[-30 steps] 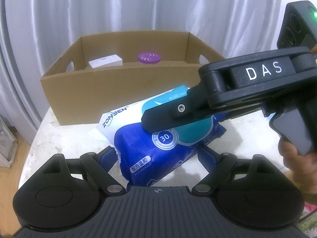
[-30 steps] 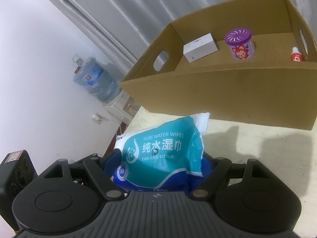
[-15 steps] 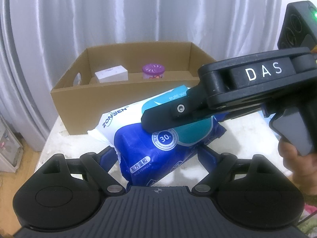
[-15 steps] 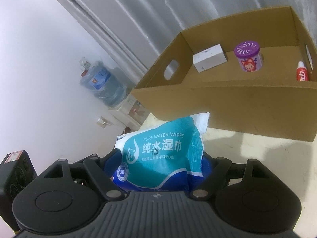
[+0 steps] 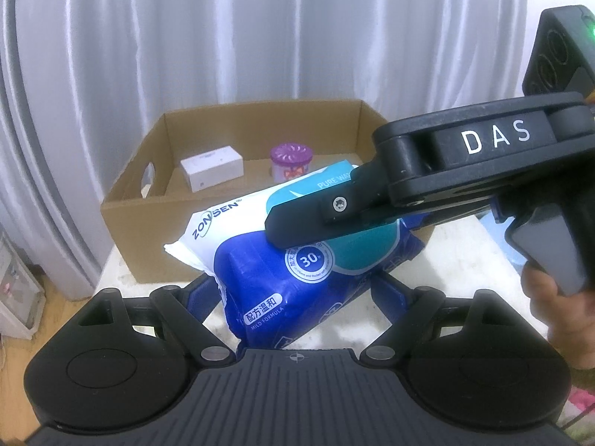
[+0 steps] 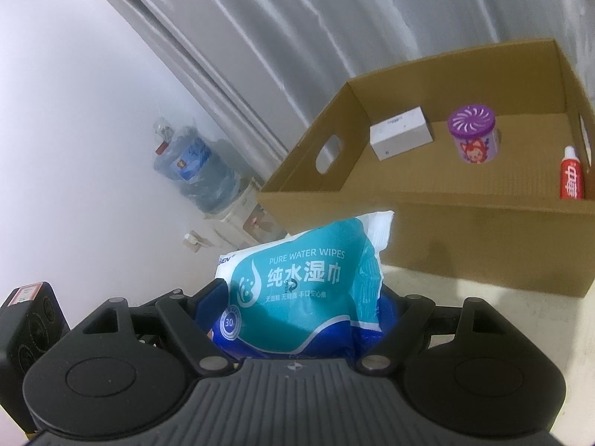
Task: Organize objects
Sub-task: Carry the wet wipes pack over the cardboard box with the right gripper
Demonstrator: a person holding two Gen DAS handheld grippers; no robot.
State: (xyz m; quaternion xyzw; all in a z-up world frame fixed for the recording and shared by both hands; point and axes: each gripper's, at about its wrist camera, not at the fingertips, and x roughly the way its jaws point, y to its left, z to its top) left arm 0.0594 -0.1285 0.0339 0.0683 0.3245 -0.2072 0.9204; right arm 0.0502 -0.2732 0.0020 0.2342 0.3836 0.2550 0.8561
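Observation:
A blue and teal pack of wet wipes [image 5: 282, 267] is held in the air in front of an open cardboard box [image 5: 122, 223]. My left gripper [image 5: 293, 297] is shut on its lower end. My right gripper [image 6: 297, 304] is shut on the same pack [image 6: 305, 297] from the right side; its finger [image 5: 334, 215] shows across the pack in the left wrist view. The box [image 6: 446, 238] holds a small white box [image 6: 401, 137], a purple-lidded jar [image 6: 472, 137] and a red-and-white tube [image 6: 572, 178].
The box stands on a pale tabletop [image 5: 122, 286] in front of grey curtains [image 5: 260, 37]. A water jug [image 6: 197, 171] sits on a low stand by the white wall at the left. The table's left edge drops to a wooden floor [image 5: 44, 297].
Both grippers have risen with the pack. The box now sits lower in both views and more of its inside shows.

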